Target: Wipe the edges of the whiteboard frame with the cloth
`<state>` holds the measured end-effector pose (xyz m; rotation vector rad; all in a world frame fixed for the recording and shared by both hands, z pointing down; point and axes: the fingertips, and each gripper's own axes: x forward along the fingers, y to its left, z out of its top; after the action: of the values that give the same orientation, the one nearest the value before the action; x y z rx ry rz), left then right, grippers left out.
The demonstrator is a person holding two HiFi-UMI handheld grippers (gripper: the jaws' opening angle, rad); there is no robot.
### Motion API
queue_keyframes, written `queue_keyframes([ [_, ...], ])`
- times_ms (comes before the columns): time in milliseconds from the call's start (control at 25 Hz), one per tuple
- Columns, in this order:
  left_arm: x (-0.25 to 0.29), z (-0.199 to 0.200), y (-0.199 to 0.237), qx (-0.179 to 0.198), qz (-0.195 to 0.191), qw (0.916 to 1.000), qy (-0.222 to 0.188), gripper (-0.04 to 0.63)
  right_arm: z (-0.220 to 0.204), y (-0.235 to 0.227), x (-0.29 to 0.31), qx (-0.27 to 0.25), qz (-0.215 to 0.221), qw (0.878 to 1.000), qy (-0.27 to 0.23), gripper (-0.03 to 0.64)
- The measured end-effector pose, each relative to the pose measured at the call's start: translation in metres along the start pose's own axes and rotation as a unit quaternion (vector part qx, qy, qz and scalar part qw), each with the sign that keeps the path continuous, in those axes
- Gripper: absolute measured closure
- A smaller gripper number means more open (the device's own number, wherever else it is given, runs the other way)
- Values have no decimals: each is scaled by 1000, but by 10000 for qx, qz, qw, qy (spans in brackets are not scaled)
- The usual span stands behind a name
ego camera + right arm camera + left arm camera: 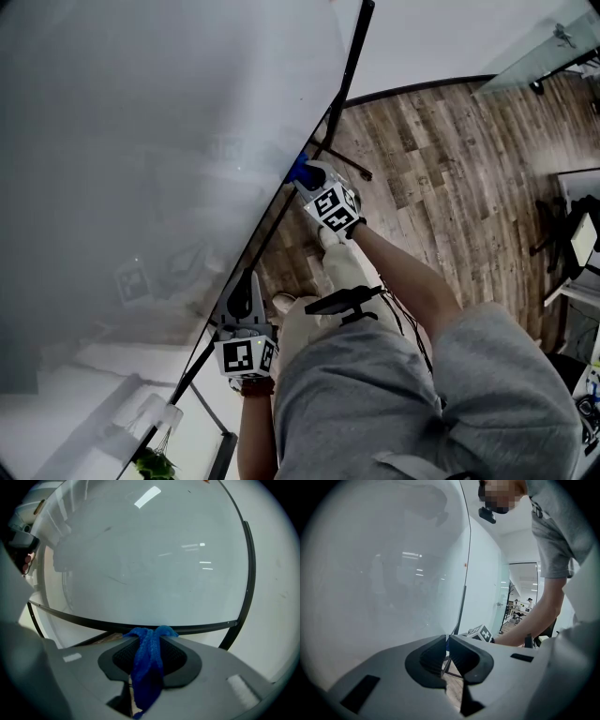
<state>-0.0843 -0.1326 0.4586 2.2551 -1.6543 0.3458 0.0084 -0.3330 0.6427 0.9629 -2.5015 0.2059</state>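
The whiteboard's thin black frame [347,70] runs diagonally down the head view along the board's right edge. My right gripper [306,174] is shut on a blue cloth [299,169] and holds it against that edge. In the right gripper view the cloth [147,667] hangs bunched between the jaws of the right gripper [149,641], its top touching the frame [201,628]. Lower on the same edge, my left gripper [244,286] has its jaws closed on the frame. In the left gripper view the frame [462,606] leads straight into the narrow slit of the left gripper [446,641].
Wooden floor [450,169] lies to the right of the board, with the board's black stand legs [345,164] on it. The person's legs and shoes [328,239] stand close to the frame. Office furniture [572,244] is at the far right, a potted plant [155,464] at the bottom left.
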Motion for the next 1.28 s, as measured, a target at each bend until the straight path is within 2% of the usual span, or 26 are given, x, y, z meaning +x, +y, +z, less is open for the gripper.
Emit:
queue_keyframes([
  [1280,-36,-12,27,-92,35,10000,9,569,0,51,-4,28,90,9999,134,482],
])
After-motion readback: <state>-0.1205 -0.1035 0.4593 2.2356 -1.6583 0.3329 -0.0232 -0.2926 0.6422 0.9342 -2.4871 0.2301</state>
